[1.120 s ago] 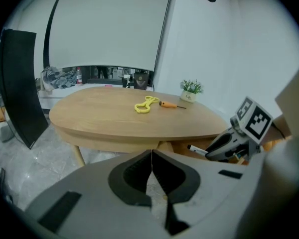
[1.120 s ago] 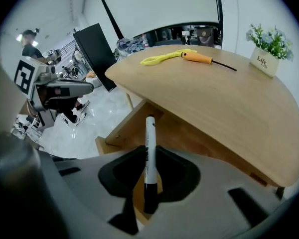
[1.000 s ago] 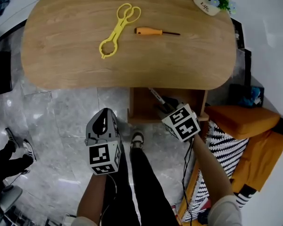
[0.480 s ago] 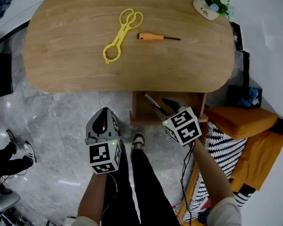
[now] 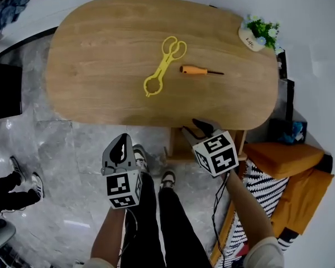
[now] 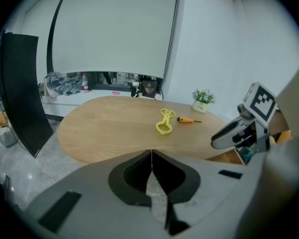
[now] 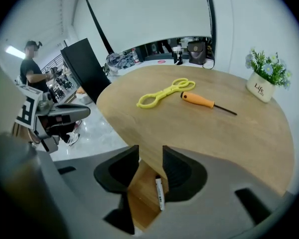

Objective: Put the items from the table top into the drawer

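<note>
Our right tongs [image 7: 150, 156] stand apart with nothing between them and are closing; our left tongs [image 6: 152, 156] are pressed together, empty. Below the right pair, the open drawer [image 7: 139, 200] holds a white marker [image 7: 159, 193]. We judge we are between items. Next comes a reach over the table [image 5: 100, 66] edge for the orange screwdriver [image 5: 194, 70]. The yellow scissor-grabber [image 5: 163, 66] lies just beside it, both well beyond the tongs.
</note>
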